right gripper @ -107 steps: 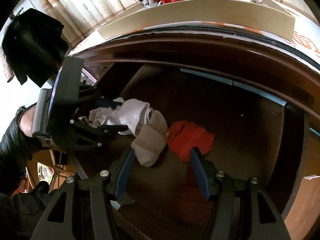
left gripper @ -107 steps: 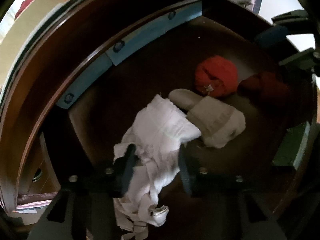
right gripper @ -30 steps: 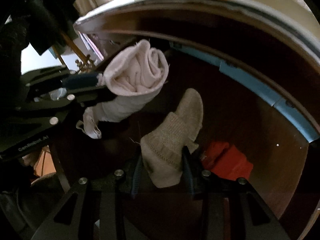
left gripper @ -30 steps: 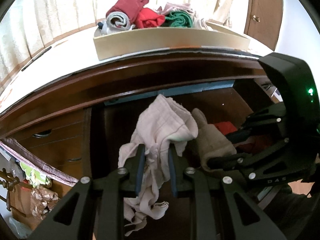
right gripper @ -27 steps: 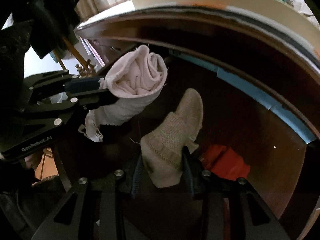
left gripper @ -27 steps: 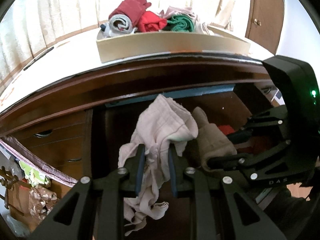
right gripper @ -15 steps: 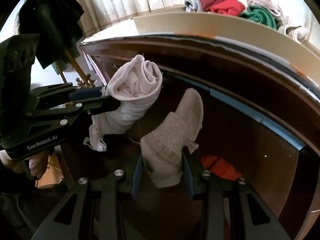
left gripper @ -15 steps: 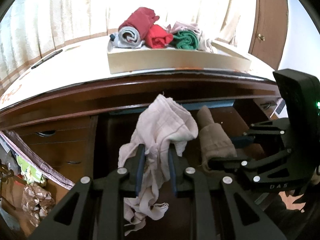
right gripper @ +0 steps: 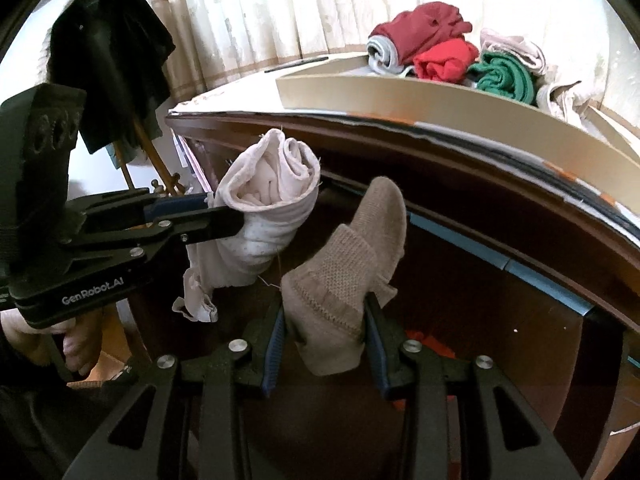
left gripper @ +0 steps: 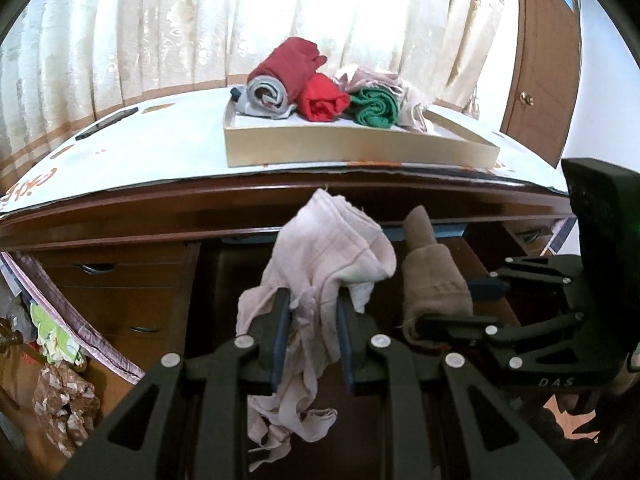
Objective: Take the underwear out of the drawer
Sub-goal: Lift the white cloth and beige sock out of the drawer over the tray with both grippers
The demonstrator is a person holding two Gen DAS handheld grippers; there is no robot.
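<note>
You are working in a lived-in bedroom of a home. In front of you stands a dark wooden dresser point(left gripper: 120, 216) with handled drawers point(left gripper: 100, 280) down its left side and an open drawer point(right gripper: 500, 300) in the middle. On its pale covered top sits a shallow cardboard tray point(left gripper: 360, 146) filled with rolled clothes point(left gripper: 316, 80) in maroon, red, green and pale pink. Behind it, cream patterned curtains point(left gripper: 160, 28) cover a bright window, and a brown wooden door point(left gripper: 544, 60) with a round knob stands to the right. A dark garment point(right gripper: 108, 52) hangs on a wooden coat stand point(right gripper: 142, 148) beside the dresser.
</note>
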